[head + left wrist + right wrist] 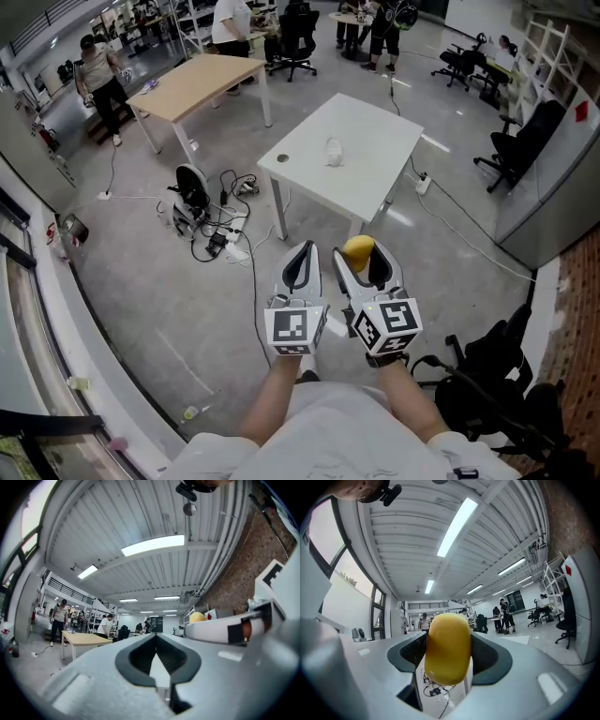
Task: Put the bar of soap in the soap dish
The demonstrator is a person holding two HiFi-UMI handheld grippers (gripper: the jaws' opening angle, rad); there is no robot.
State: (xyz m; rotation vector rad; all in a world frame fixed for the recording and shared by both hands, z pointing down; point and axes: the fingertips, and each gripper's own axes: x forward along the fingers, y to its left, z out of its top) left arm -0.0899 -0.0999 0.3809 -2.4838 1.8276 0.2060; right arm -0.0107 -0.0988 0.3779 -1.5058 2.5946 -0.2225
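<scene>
My right gripper (362, 257) is shut on a yellow bar of soap (358, 248), which stands upright between its jaws and fills the middle of the right gripper view (447, 648). My left gripper (300, 259) is beside it on the left, shut with nothing in it (159, 641). Both are held high in front of the person's body, above the floor. Ahead on a white table (375, 141) lies a small pale soap dish (334, 150), well apart from both grippers. The soap (197, 617) also shows in the left gripper view.
A wooden table (202, 84) stands at the far left. Between the tables, cables and a small device (211, 225) lie on the floor. Black office chairs (520, 141) stand at the right, another (487, 384) close behind. People (103, 80) stand in the background.
</scene>
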